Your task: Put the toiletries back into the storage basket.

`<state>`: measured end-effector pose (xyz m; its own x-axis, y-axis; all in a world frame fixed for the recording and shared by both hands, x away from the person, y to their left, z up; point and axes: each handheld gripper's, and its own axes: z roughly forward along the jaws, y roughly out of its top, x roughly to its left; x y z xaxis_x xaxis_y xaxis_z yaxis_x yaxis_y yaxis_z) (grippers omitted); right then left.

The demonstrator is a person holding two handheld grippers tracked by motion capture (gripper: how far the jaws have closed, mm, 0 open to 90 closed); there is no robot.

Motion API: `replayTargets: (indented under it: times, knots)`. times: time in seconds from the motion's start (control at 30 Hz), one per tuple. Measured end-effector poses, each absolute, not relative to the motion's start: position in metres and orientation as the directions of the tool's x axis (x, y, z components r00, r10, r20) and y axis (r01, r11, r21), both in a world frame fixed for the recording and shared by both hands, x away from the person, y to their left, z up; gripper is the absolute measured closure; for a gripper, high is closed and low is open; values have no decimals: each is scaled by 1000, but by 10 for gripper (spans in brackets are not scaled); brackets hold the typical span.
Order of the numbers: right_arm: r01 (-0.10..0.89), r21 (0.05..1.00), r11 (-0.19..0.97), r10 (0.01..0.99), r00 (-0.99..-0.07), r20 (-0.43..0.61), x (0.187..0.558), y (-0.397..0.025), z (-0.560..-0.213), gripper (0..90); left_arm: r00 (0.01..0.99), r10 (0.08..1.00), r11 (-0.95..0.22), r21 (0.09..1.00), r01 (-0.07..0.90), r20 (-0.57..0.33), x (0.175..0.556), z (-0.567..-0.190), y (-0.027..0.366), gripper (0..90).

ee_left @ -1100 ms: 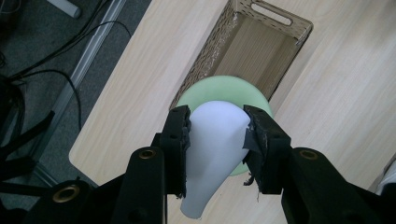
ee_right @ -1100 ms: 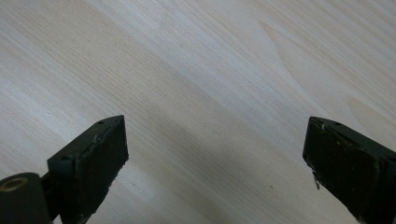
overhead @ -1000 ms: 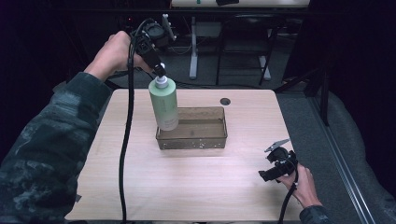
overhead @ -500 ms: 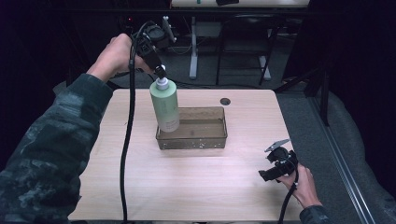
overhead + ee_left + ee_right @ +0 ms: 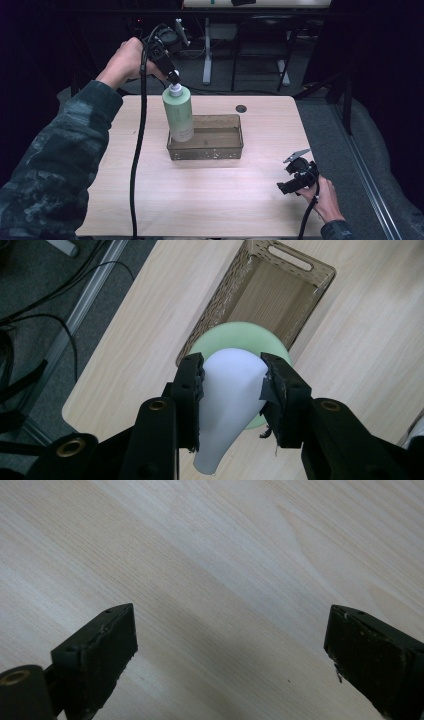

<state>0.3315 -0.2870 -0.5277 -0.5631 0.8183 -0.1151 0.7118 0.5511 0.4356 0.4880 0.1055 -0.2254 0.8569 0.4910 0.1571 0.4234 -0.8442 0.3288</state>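
Green bottle [image 5: 178, 114] — one (left tongs [image 5: 232, 371] clamp cap); one basket [image 5: 206, 151].

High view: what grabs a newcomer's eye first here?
The tall green bottle stands upright at the left end of the brown basket mid-table, with the left gripper clamped on its white pump top. Far off at the table's near right corner, the right gripper rests low with jaws wide open over bare wood.
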Motion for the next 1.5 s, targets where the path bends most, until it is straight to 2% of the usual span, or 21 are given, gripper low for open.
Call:
replayTargets:
  times: [0.53, 1.5]
  knots:
    - [712, 435, 552, 818, -564, -115, 331, -287, -528, 62, 860, 488, -845, 330, 421, 151, 490, -232, 100, 627]
    - [714, 440, 545, 821, -562, -106, 331, -286, -527, 62, 864, 490, -840, 326, 433, 114, 496, -270, 106, 627]
